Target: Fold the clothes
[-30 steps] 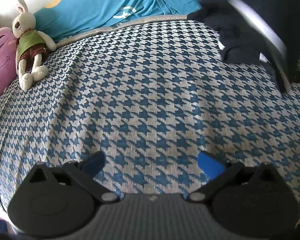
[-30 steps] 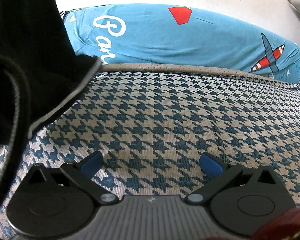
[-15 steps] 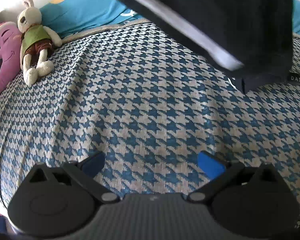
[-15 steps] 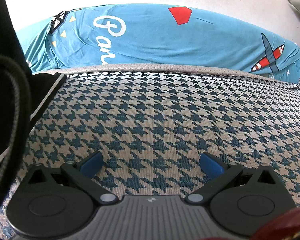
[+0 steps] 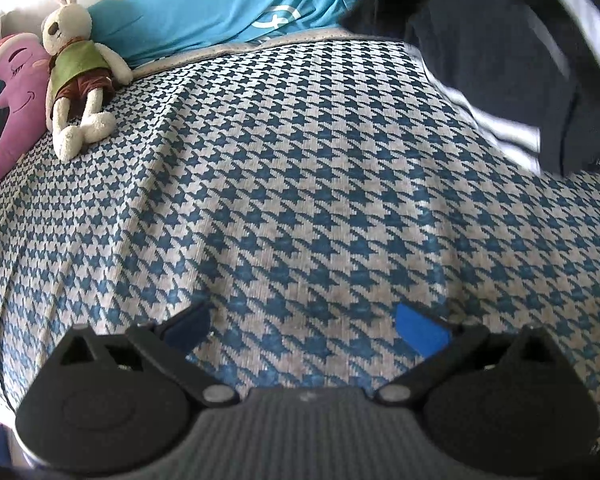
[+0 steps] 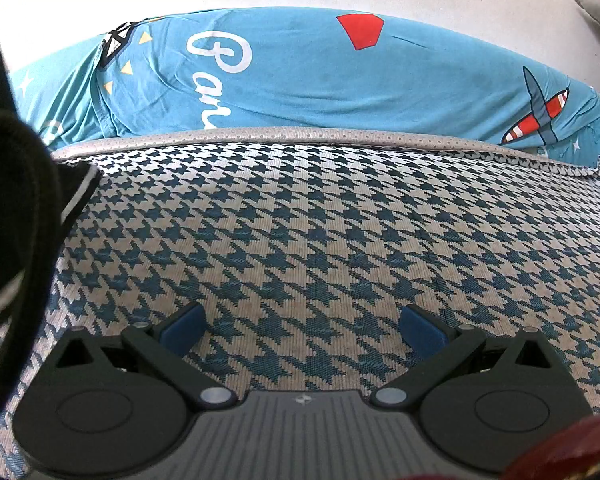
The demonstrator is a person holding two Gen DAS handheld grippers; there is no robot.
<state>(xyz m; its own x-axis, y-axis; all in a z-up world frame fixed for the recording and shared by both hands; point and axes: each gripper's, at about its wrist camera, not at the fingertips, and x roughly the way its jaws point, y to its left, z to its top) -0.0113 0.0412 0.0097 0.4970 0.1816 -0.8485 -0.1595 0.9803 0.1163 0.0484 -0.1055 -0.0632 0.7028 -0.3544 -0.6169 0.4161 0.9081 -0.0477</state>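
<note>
Blue-padded fingers [image 5: 420, 330] of the left gripper [image 5: 302, 328] stand spread wide and empty, hovering low and level over a bed [image 5: 280, 168] covered in blue-and-white houndstooth fabric. The right gripper [image 6: 302, 326] is posed the same way above that bed, its fingers [image 6: 422, 328] equally far apart and holding nothing.

The task's piece, a dark navy garment with white stripes [image 5: 500, 60], is blurred at the far right of the bed in the left wrist view; whether it rests on the cover or hangs just above it cannot be told. In the right wrist view its dark folds fill the left edge.

A teal printed quilt [image 6: 320, 80] lies along the bed's far side against the wall. A plush rabbit [image 5: 80, 80] lies at the bed's far left corner, beside a purple plush pillow [image 5: 12, 96].
</note>
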